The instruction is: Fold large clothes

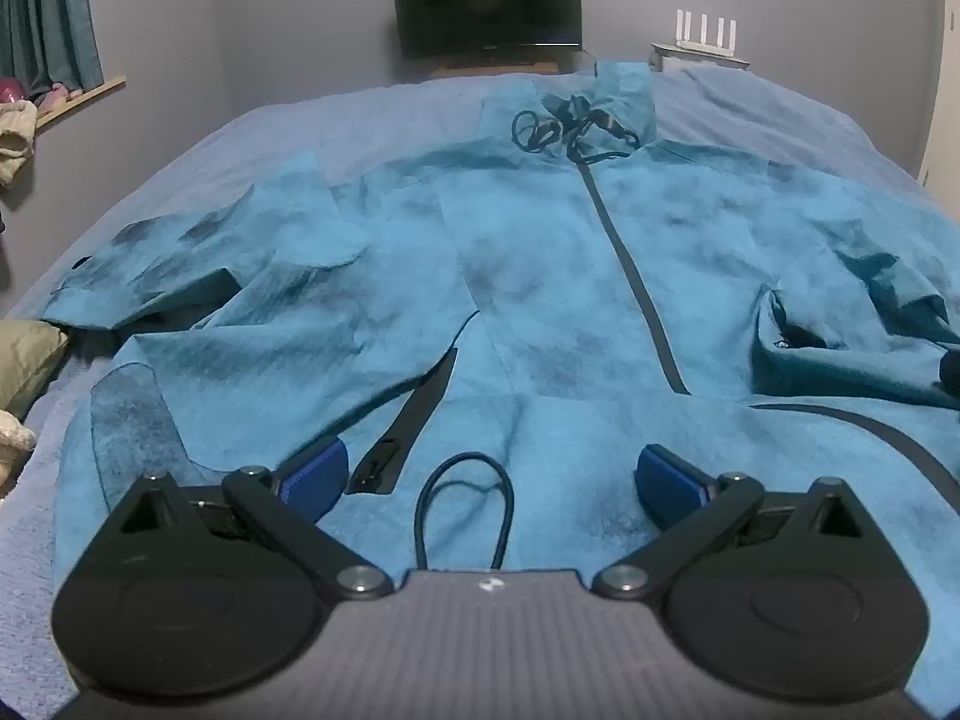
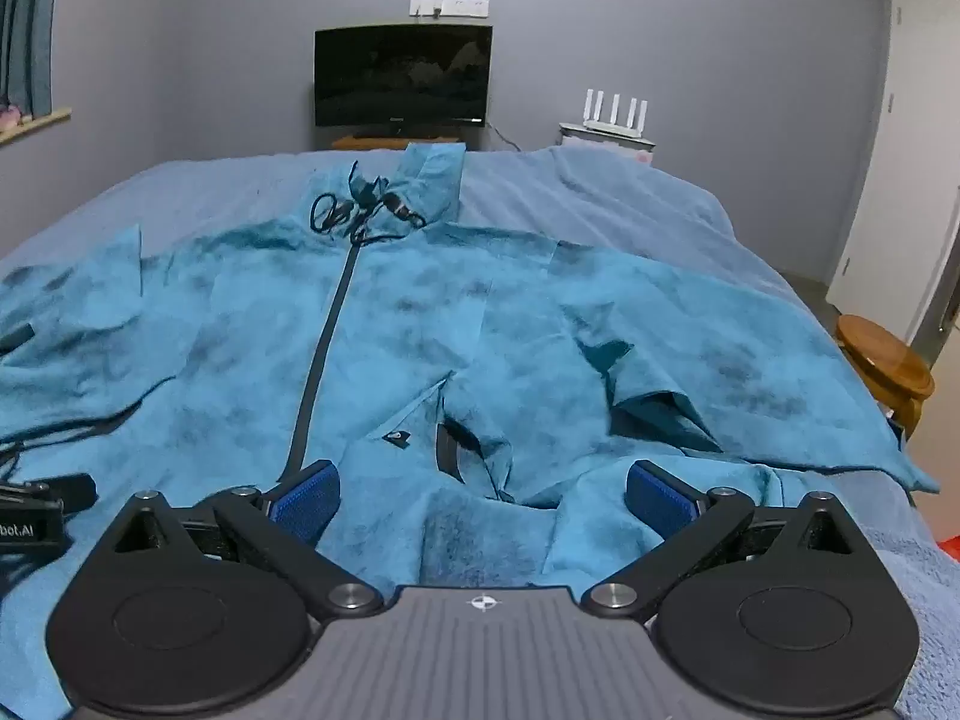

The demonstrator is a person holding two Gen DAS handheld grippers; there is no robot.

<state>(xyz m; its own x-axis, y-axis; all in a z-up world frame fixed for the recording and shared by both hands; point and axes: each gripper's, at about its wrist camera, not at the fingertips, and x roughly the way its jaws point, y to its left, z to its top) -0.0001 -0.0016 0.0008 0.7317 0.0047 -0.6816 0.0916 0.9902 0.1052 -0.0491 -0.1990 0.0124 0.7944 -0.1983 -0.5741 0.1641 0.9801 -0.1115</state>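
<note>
Jacket [image 1: 540,276] lies spread front-up on the bed [image 1: 372,120], zipper closed, sleeves out, nothing folded yet. Left tool [image 1: 489,480] and right tool [image 2: 480,495] hover spread wide near its hem, empty.

Blue zip-front jacket [image 1: 540,276], spread flat, sleeves rumpled

A home bedroom: a wide bed [image 2: 630,204] under a blue cover fills the floor, a dark television [image 2: 403,75] stands against the grey wall past its far edge, curtains [image 1: 42,12] hang over a window sill, and a white door [image 2: 912,138] stands at the right.
</note>
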